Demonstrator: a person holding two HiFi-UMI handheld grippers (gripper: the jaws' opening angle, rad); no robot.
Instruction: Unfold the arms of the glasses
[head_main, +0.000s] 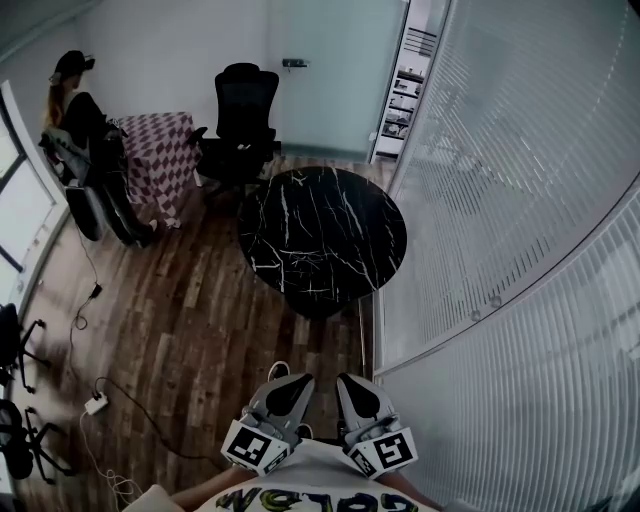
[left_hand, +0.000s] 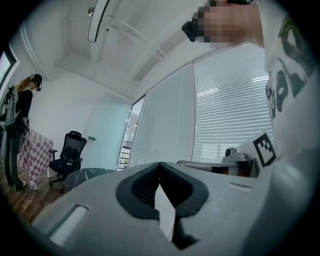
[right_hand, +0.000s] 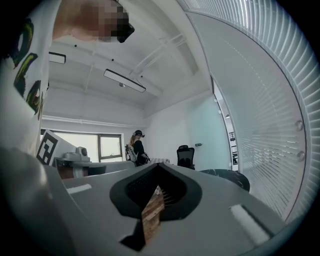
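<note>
Left tool (head_main: 291, 382) and right tool (head_main: 351, 382) hang side by side at the wearer's chest, each with its jaws pressed together on nothing. The glasses appear in no view. The sensible first move is probably to find them, then part the jaws before nearing the thin arms. Around, from the left: a standing person (head_main: 72, 105), a checkered-cloth table (head_main: 160, 150), an office chair (head_main: 238, 110), a seemingly bare round black marble bench (head_main: 320, 235) and a blind-covered glass wall (head_main: 500, 200). A power strip (head_main: 96, 404) on the wood floor could trip a walker.
</note>
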